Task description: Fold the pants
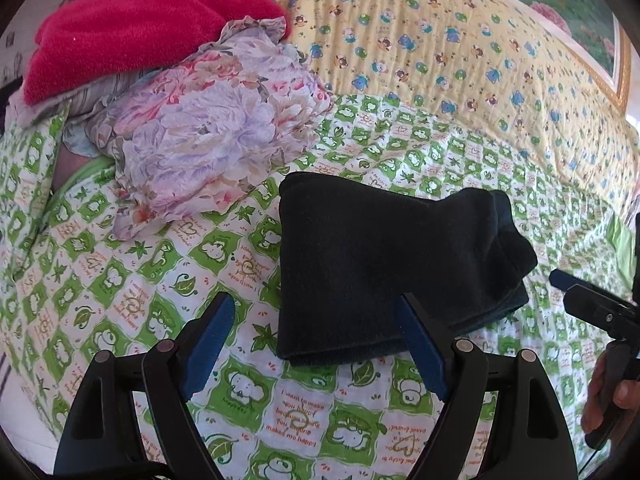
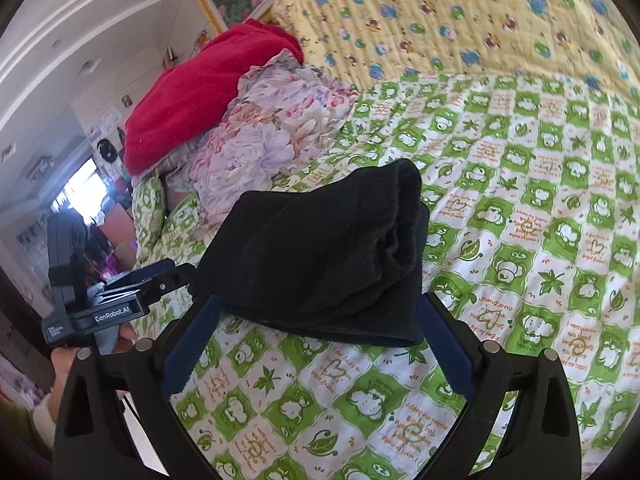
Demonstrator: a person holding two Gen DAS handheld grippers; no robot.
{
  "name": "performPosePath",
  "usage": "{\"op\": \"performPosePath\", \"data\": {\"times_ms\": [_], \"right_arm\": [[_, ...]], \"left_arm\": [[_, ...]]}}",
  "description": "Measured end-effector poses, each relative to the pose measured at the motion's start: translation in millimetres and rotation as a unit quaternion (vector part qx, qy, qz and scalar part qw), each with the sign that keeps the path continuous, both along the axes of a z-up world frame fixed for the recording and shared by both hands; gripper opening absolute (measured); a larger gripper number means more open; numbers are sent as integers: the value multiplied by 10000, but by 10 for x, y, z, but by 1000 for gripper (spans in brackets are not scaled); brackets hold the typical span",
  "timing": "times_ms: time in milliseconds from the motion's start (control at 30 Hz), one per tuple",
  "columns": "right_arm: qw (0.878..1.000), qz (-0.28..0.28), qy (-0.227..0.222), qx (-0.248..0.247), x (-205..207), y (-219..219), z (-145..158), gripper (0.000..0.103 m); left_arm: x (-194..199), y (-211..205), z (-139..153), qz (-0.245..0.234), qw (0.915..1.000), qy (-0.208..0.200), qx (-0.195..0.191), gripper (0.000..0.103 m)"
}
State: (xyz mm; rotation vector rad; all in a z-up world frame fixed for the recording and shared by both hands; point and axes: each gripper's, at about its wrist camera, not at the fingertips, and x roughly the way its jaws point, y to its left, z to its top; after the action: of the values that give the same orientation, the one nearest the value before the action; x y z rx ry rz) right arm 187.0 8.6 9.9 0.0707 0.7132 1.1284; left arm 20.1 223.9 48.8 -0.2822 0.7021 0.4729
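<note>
The black pants (image 1: 380, 264) lie folded into a thick, compact bundle on the green-and-white patterned bedspread (image 1: 132, 288); they also show in the right wrist view (image 2: 320, 256). My left gripper (image 1: 320, 308) is open and empty, just in front of the bundle's near edge, its right finger overlapping that edge. My right gripper (image 2: 320, 312) is open and empty, its fingers straddling the bundle's near edge. The right gripper also shows at the right edge of the left wrist view (image 1: 592, 304). The left gripper shows at the left of the right wrist view (image 2: 120, 292).
A floral fabric pile (image 1: 208, 136) with a red fleece (image 1: 132, 28) on top lies at the back left of the bed. A yellow cartoon-print quilt (image 1: 460, 40) covers the far side. A framed picture (image 1: 580, 12) hangs behind.
</note>
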Motion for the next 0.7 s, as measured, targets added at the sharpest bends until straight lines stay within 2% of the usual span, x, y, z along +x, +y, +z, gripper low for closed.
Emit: {"op": "performPosePath", "data": {"times_ms": [233,700], "right_arm": [[9986,124,-475,-204,-233,15,56,102],[9973,238,-644,-255,-442,-7,-45,102]], "left_arm": [[-65,-127,-43,-42,9997,200,149,84],[-248,-240,-90,7,9993,297,230,87]]}}
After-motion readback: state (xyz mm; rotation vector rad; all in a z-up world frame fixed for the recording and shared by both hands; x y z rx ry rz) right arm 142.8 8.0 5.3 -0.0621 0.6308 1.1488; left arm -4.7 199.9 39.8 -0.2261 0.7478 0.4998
